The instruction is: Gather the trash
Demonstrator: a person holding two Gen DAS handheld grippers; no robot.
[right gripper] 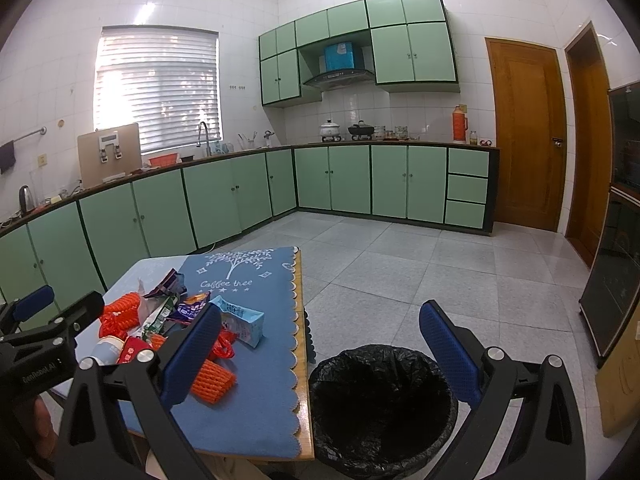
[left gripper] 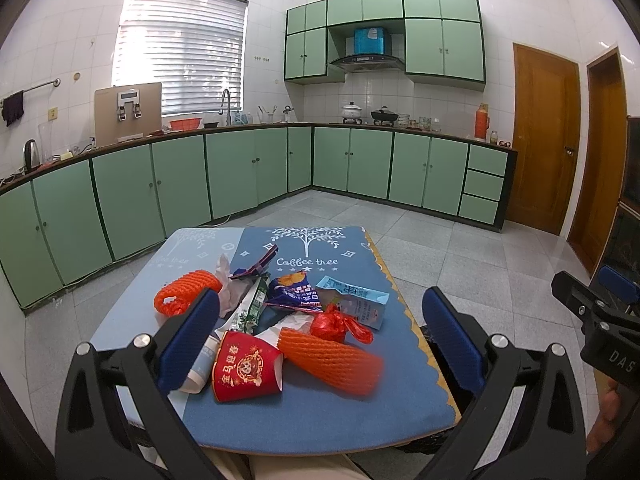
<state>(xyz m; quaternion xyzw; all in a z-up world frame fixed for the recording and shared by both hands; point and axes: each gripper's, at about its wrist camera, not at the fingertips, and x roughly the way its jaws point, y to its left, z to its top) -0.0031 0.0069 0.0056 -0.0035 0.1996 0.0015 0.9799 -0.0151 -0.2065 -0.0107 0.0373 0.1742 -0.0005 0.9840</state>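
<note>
I judge nothing is collected yet: both my left gripper [left gripper: 320,332] and right gripper [right gripper: 320,356] are spread apart and empty. The trash pile [left gripper: 272,320] sits mid-table; the black-lined bin [right gripper: 380,404] stands off the table's right edge. Next, close on the near orange foam net [left gripper: 328,360]. My left finger hides part of a white cup.

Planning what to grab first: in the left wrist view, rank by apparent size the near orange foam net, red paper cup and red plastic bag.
1. Near orange foam net
2. Red paper cup, though nearness may flatter both
3. Red plastic bag
</note>
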